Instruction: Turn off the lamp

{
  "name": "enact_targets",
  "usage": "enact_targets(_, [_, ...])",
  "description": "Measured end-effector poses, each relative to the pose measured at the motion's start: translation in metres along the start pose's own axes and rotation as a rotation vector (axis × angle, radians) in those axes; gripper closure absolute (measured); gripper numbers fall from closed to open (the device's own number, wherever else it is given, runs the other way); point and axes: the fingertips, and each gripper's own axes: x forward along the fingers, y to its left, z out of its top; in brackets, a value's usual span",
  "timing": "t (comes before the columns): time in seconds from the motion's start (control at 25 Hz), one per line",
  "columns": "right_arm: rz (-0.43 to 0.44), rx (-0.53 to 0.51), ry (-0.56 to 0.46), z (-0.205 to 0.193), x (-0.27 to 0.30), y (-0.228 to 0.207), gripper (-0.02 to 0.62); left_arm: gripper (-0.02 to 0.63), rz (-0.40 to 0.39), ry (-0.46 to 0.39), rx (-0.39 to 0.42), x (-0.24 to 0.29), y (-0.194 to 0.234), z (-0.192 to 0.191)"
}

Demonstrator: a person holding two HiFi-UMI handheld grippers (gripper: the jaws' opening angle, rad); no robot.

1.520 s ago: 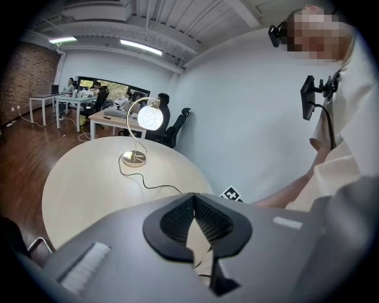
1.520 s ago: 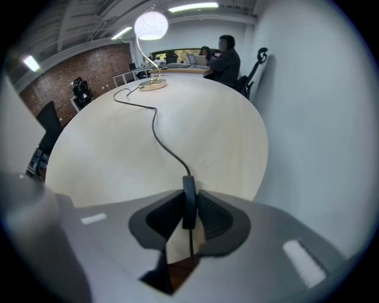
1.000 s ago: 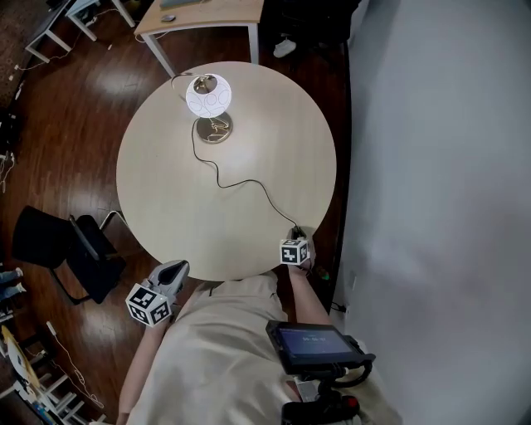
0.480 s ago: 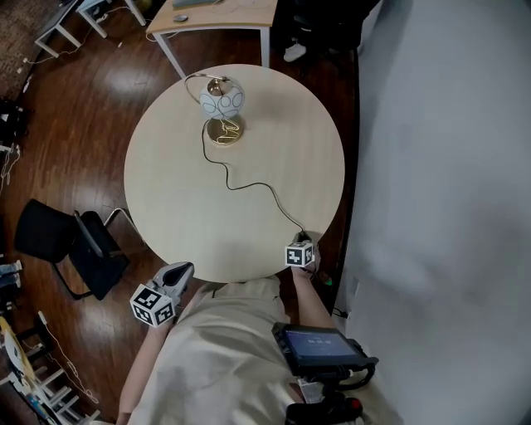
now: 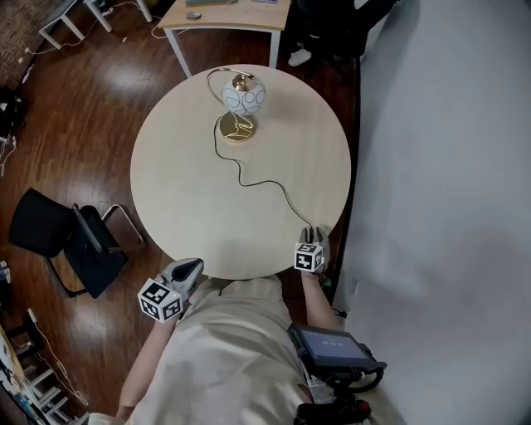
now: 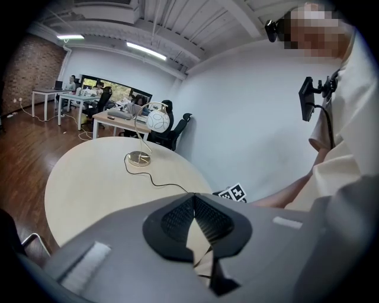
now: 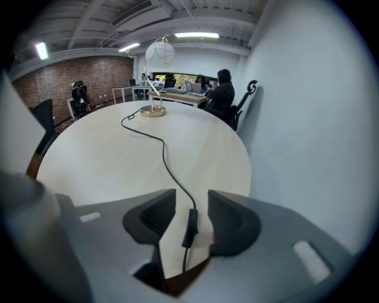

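Note:
The lamp (image 5: 244, 98), a patterned white globe on a brass base (image 5: 236, 128), stands at the far side of the round table (image 5: 182, 207) and looks unlit. Its black cord (image 5: 265, 183) snakes to the near right edge. My right gripper (image 5: 313, 236) hovers there, its jaws opening. In the right gripper view the cord's inline switch (image 7: 191, 226) lies between the pads (image 7: 160, 216) without touching them. My left gripper (image 5: 189, 267) hangs off the near table edge, jaw tips together and empty (image 6: 193, 198).
A grey wall (image 5: 440, 166) runs close along the table's right side. A black chair (image 5: 75, 249) stands on the wood floor at the left. A desk (image 5: 232, 17) sits beyond the table. A dark screen (image 5: 332, 349) hangs at my chest.
The lamp's globe glowed bright white a second ago and is now dim. My right gripper has lifted slightly off the cord switch. The left gripper has stayed put.

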Motion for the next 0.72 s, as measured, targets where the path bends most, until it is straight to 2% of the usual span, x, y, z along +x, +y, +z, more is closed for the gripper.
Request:
enact_targets(0.16, [-0.039, 0.032, -0.028, 0.02, -0.034, 0.007, 0.431, 0.606, -0.051, -0.054, -0.005, -0.019, 0.017, 0.005])
enact_targets(0.36, [-0.049, 0.11, -0.121, 0.049, -0.092, 0.043, 0.431, 0.604, -0.091, -0.105, 0.054, -0.059, 0.035, 0.013])
enact_targets(0.56, [-0.019, 0.15, -0.185, 0.066, -0.141, 0.09, 0.457, 0.604, -0.134, -0.16, 0.083, -0.096, 0.047, 0.006])
enact_targets(0.72, [0.011, 0.124, -0.251, 0.076, -0.174, 0.125, 0.475, 0.604, -0.137, -0.207, 0.101, -0.124, 0.059, 0.0])
